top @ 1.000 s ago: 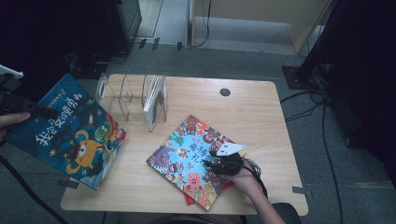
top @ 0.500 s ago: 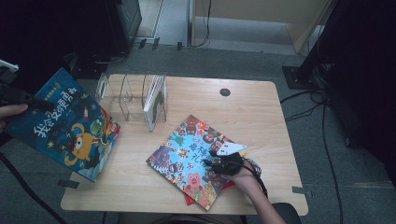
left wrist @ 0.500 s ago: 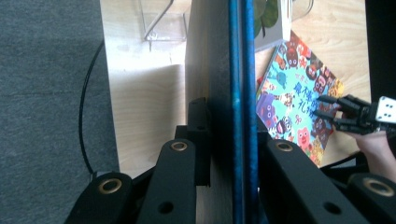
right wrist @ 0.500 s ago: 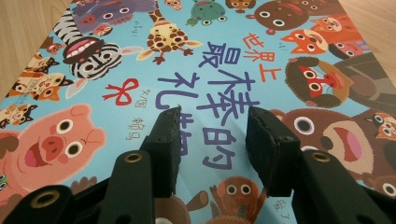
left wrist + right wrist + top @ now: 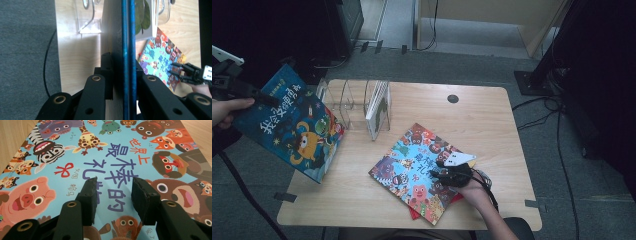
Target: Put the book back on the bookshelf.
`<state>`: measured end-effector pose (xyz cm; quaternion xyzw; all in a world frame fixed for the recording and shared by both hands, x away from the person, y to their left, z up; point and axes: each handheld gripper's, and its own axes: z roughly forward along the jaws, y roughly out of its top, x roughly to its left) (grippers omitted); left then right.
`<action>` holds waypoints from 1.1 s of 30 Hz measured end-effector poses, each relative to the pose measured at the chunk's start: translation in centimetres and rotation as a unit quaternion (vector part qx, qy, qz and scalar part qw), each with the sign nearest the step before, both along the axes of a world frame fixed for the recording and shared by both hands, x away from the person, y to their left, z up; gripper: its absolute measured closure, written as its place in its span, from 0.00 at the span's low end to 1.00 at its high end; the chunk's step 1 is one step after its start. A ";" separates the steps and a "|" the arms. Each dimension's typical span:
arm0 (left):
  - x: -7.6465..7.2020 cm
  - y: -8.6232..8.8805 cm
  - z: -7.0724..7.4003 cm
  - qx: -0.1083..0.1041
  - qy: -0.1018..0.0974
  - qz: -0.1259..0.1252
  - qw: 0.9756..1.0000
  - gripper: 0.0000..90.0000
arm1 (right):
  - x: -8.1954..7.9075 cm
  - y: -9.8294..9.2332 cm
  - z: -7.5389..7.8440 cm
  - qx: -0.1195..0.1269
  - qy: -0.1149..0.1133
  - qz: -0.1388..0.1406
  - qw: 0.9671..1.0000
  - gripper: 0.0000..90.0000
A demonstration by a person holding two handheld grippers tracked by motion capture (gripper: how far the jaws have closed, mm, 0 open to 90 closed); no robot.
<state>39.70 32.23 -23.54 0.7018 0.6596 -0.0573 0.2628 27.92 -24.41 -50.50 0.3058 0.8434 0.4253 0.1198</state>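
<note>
Since a second ago the blue picture book, clamped edge-on in the left gripper, swung higher beside the clear rack. Right gripper, jaws apart, presses the animal book. Thin grip; it could slip sideways.

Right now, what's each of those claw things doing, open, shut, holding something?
Left gripper: shut on the blue book, lifted off the table.
Right gripper: open, jaws apart over the animal book, holding nothing.

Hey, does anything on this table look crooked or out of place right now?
The animal picture book lies skewed to the table's edges, on a red book that peeks out beneath. One white book stands in the clear rack.
</note>
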 end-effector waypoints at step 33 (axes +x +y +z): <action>5.7 -1.1 -0.1 0.008 -0.033 0.038 0.999 0.90 | -0.3 0.3 0.0 -0.010 -0.009 -0.008 1.000 0.62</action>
